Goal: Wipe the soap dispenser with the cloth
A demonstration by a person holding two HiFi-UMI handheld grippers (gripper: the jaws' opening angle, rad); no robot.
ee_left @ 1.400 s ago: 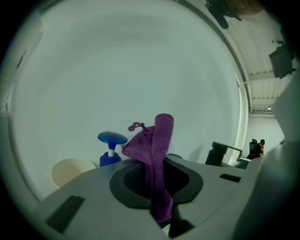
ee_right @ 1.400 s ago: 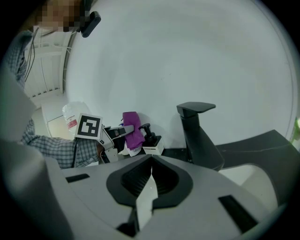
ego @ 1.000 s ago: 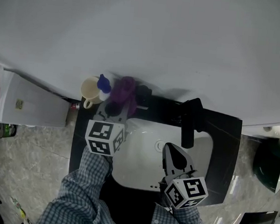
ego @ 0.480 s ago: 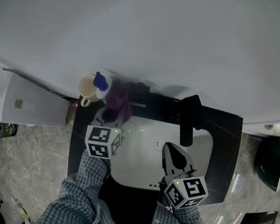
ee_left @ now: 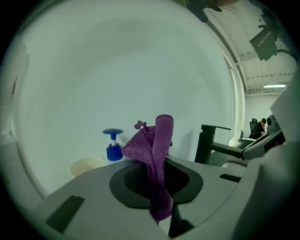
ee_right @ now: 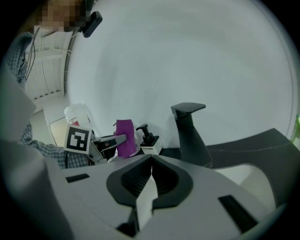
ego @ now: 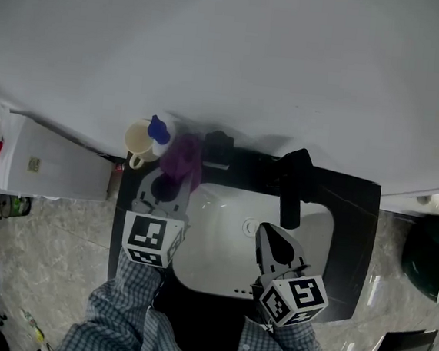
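My left gripper (ego: pixel 174 177) is shut on a purple cloth (ego: pixel 181 159), which stands up between its jaws (ee_left: pixel 158 140). The cloth hangs just left of the soap dispenser (ego: pixel 219 148), a white body with a black pump, at the back of the dark counter. Seen from the right gripper view, the dispenser (ee_right: pixel 149 141) stands right beside the cloth (ee_right: pixel 124 137), apparently a little apart. In the left gripper view the cloth hides the dispenser. My right gripper (ego: pixel 270 234) is shut and holds nothing over the white basin (ego: pixel 219 256); its jaws (ee_right: pixel 151 160) meet at the tip.
A blue pump bottle (ego: pixel 158 130) and a cream cup (ego: pixel 139 138) stand left of the cloth by the wall. A black faucet (ego: pixel 296 186) rises at the basin's back right. A white cabinet (ego: pixel 43 162) is left of the counter (ego: pixel 354 222).
My left gripper has drawn back toward the person and slightly left, taking the cloth off the dispenser's side. The right gripper has stayed still.
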